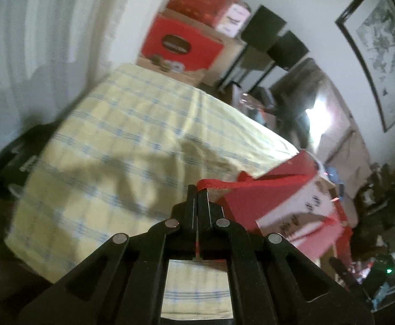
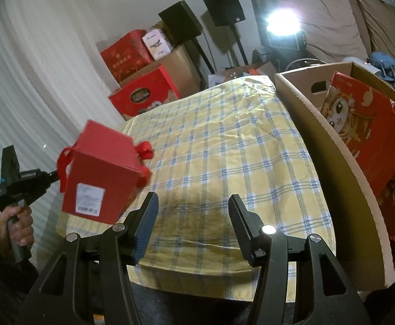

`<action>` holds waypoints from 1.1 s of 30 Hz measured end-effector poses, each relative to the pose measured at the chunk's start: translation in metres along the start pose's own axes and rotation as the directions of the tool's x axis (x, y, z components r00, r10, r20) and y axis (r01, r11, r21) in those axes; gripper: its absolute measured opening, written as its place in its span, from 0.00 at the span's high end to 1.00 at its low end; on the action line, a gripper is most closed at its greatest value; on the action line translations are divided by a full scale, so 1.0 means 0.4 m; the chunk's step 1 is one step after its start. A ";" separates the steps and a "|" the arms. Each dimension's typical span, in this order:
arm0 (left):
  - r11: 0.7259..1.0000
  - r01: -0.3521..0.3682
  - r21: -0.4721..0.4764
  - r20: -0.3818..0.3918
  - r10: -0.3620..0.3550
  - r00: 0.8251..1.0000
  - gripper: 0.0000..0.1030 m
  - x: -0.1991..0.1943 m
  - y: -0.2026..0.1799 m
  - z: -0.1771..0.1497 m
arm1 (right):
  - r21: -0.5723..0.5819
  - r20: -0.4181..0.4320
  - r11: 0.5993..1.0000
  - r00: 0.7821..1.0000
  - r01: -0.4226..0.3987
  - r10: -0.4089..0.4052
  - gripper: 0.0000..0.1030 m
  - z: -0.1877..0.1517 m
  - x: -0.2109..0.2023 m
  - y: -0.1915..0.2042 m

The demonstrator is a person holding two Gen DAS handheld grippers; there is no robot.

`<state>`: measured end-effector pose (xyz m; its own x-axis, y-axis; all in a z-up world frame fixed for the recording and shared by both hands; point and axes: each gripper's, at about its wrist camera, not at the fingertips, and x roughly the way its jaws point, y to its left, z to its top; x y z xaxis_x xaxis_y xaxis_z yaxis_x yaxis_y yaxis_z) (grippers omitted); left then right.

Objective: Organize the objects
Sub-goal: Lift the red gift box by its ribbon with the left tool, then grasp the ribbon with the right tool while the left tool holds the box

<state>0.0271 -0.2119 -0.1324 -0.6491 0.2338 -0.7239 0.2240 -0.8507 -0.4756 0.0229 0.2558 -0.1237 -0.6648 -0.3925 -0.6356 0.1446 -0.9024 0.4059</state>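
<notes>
A red gift box [image 2: 102, 173] with a white label is hung at lower left by its ribbon [image 1: 219, 183], clamped in the left gripper [image 1: 197, 192]; the right gripper [image 2: 193, 214] is held half-wide, empty.

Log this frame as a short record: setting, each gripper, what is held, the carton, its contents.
setting: table under a yellow checked cloth
left gripper: shut on the red ribbon
held: red gift box, hanging tilted by the ribbon, off the cloth
right gripper: open, empty, above the near edge
carton: at the table's right edge, open top
contents: red bag with a cartoon face, leaning inside
</notes>
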 end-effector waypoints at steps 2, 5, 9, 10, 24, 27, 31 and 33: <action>0.999 -0.026 -0.036 -0.006 0.026 1.000 0.99 0.006 0.031 -0.002 | 0.000 -0.004 1.000 1.000 -0.002 0.002 0.47 0.001 0.002 0.001; 0.994 -0.077 -0.077 -0.008 0.076 0.997 1.00 0.007 0.074 -0.002 | -0.008 -0.008 1.000 1.000 -0.003 0.003 0.47 -0.002 0.002 0.008; 0.992 -0.084 -0.095 0.006 0.085 0.996 1.00 -0.009 0.102 0.001 | -0.015 -0.009 1.000 1.000 -0.005 0.005 0.46 -0.003 0.002 0.016; 0.993 -0.076 -0.094 0.010 0.077 0.997 1.00 -0.016 0.104 0.002 | -0.015 -0.011 1.000 1.000 -0.009 0.009 0.45 -0.003 0.004 0.019; 0.990 -0.049 -0.130 0.116 0.064 0.991 0.99 -0.133 0.161 0.037 | 0.195 -0.096 0.935 0.944 -0.294 0.317 0.40 -0.005 0.124 0.044; 0.988 -0.050 -0.144 0.127 0.068 0.990 1.00 -0.144 0.187 0.041 | 0.282 -0.132 0.887 0.902 -0.364 0.412 0.38 0.008 0.194 0.058; 0.986 -0.057 -0.158 0.140 0.080 0.987 0.99 -0.151 0.224 0.046 | 0.501 -0.117 0.744 0.817 -0.443 0.565 0.38 -0.006 0.297 0.073; 0.981 -0.060 -0.183 0.127 0.084 0.988 0.99 -0.144 0.251 0.044 | 0.593 -0.106 0.646 0.748 -0.482 0.655 0.38 -0.021 0.353 0.101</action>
<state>0.0743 -0.3193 -0.1296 -0.7149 0.1002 -0.6920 0.3916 -0.7625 -0.5150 -0.0591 0.1623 -0.2027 -0.3248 -0.9037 -0.2791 -0.0210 -0.2881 0.9574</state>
